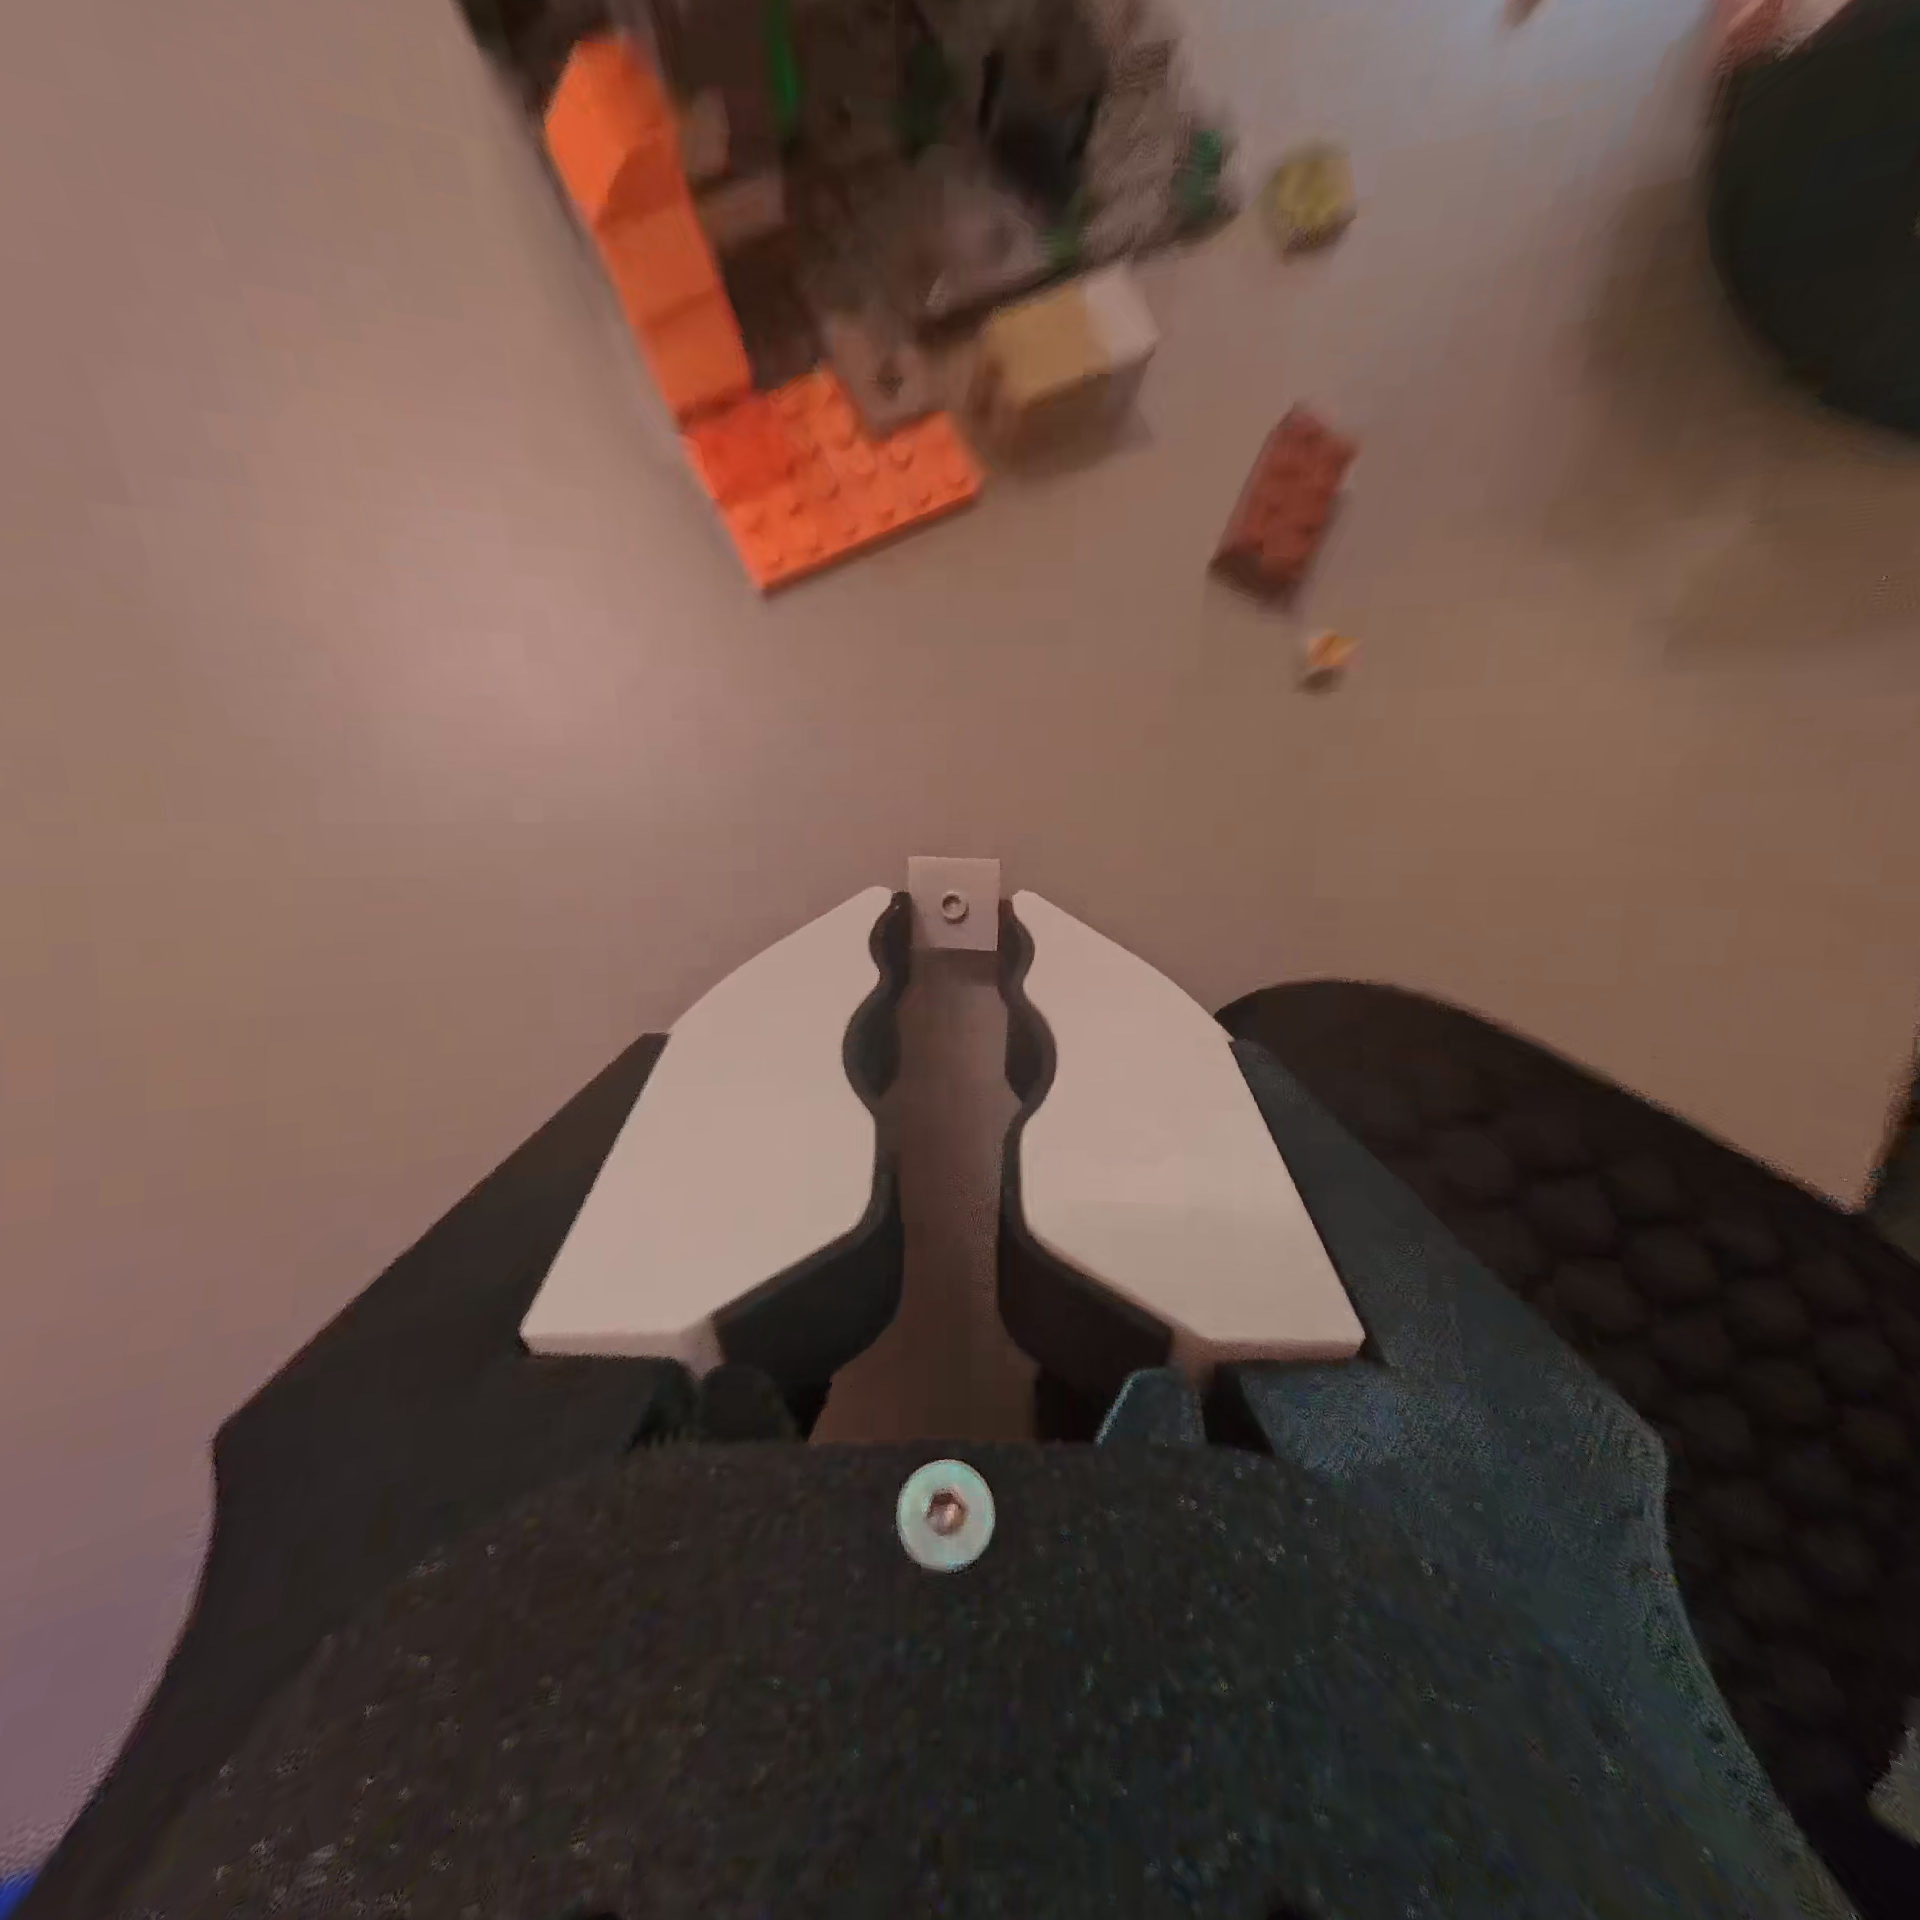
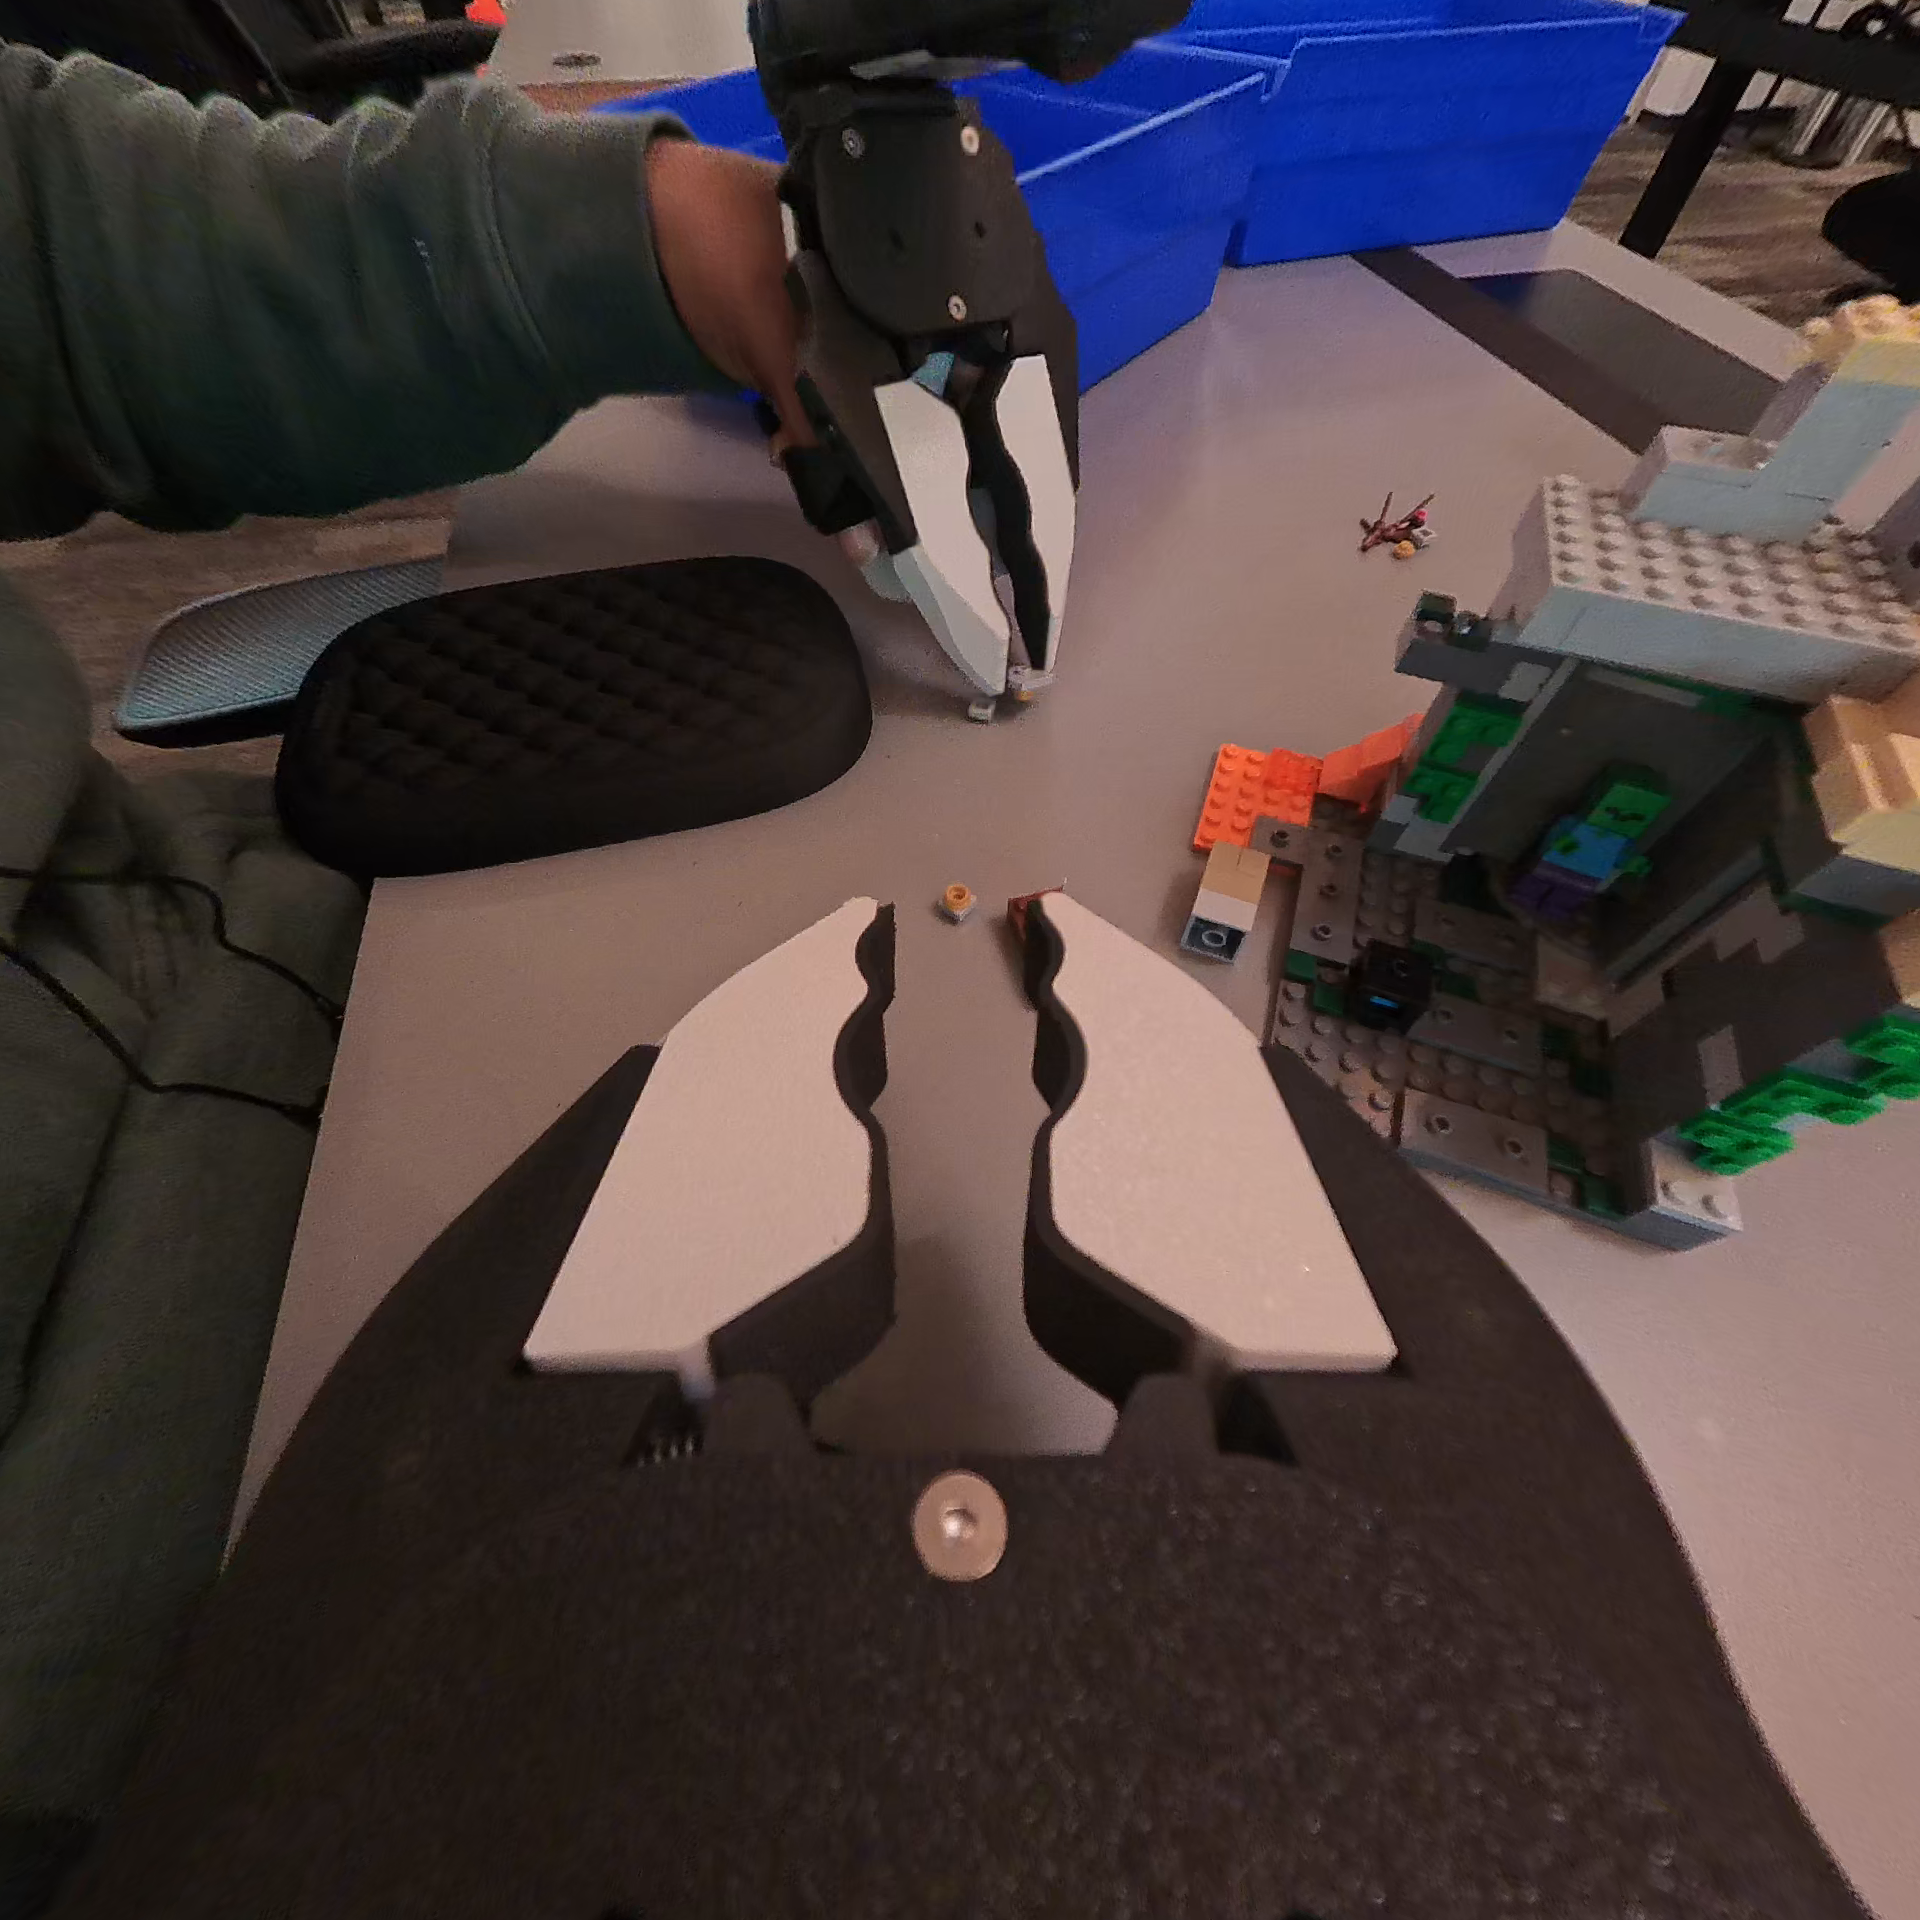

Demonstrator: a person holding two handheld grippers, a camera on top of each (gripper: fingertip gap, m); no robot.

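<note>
Left wrist view shows the left gripper (image 1: 953,909) pinching a small grey tile (image 1: 953,902) at its fingertips, above the grey table (image 1: 312,623). Right gripper (image 2: 961,914) hangs with fingers narrowly parted and empty, a tiny tan stud piece (image 2: 957,900) lying just ahead between the tips. A brown brick (image 2: 1029,906) seems to touch its right fingertip, though that is hard to judge.

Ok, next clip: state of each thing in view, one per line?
Left tongs: shut on a small grey tile, held off the table.
Right tongs: open, low over the table, gripping nothing.
Tan stud: loose on the table, just ahead of the right tongs' gap.
Brown brick: loose, lying flat.
Brick building: assembled, standing.
Blue bins: open-topped; contents not visible.
</note>
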